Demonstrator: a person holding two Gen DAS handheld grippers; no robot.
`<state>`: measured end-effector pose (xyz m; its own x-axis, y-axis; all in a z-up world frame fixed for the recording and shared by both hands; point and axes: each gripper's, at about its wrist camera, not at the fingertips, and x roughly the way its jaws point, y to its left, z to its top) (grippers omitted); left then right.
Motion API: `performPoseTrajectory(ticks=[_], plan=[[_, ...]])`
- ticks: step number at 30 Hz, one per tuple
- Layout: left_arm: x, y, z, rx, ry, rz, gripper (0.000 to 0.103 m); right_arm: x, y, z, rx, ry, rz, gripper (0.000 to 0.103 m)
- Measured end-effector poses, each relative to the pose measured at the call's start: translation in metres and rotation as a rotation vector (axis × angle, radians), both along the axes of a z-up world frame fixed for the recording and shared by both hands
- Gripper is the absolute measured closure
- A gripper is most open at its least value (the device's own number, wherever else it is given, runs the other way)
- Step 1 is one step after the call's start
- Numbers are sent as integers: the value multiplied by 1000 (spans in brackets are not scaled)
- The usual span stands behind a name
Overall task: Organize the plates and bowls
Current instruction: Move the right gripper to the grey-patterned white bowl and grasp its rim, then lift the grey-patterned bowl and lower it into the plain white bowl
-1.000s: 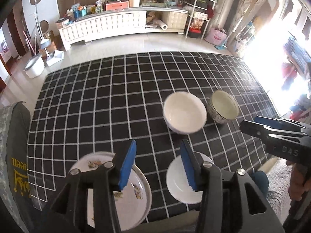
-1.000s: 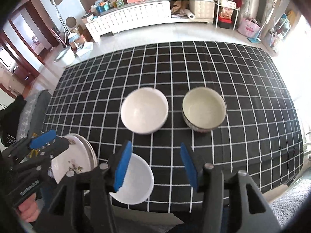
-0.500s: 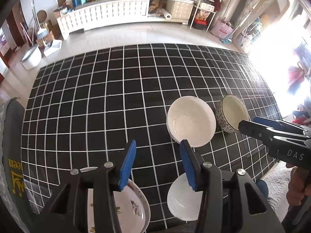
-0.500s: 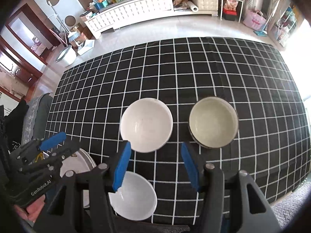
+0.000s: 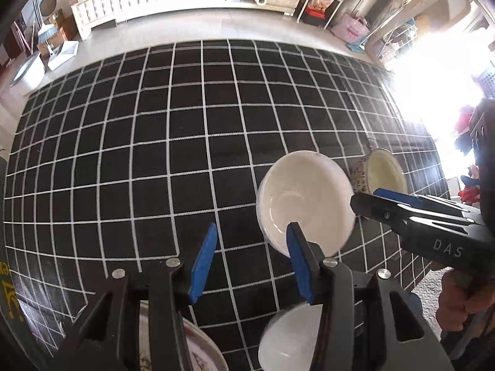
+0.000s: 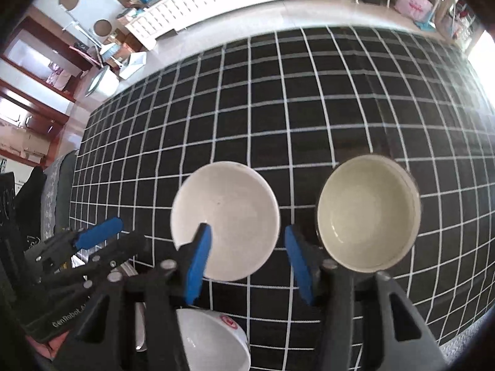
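Observation:
A plain white bowl (image 5: 306,204) (image 6: 229,210) and a patterned bowl with a cream inside (image 5: 383,176) (image 6: 368,213) stand side by side on the black grid tablecloth (image 5: 154,154). My right gripper (image 6: 247,241) hovers over the white bowl's right rim. One finger is above its inside and the other outside it. The jaws are closing, and the pads are not pressing on the rim. My left gripper (image 5: 252,238) is open and empty over the cloth, just left of that bowl. A small white bowl (image 5: 294,337) (image 6: 213,340) and a patterned plate (image 5: 198,352) lie near the front edge.
The right gripper (image 5: 365,199) reaches in from the right, with a person's hand (image 5: 458,303) on its handle. The left gripper (image 6: 114,241) shows at the left of the right wrist view. A white sideboard (image 5: 148,3) stands across the floor behind the table. Strong light glares from the right.
Both grippers have moved forward and down, so the two bowls appear larger and nearer. The right jaws have narrowed. The plate and small bowl have slid to the bottom of both views.

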<state>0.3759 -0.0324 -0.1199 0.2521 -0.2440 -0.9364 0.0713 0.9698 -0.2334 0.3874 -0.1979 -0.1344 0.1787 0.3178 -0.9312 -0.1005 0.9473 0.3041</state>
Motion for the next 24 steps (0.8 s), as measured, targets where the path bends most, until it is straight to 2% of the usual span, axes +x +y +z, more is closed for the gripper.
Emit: performPoseTrajectory(ticks=[7,14,20,22,24], plan=[[19,0,-27,-41,71,21,69,8,0,-17,-19,33,7,70],[25,-7,-39,-24,82,-5,76,11,-1,-25,-60,34,10,72],[29,-24,-47,14,71,-58,83,9,-7,-29,-72,29,23,84],[30,-29,-49,16,68,-68,89,6,-7,-27,-102,7,29,91],[30,-35,-49,14,68,-74,92,3,-11,-28,-102,6,24,93]])
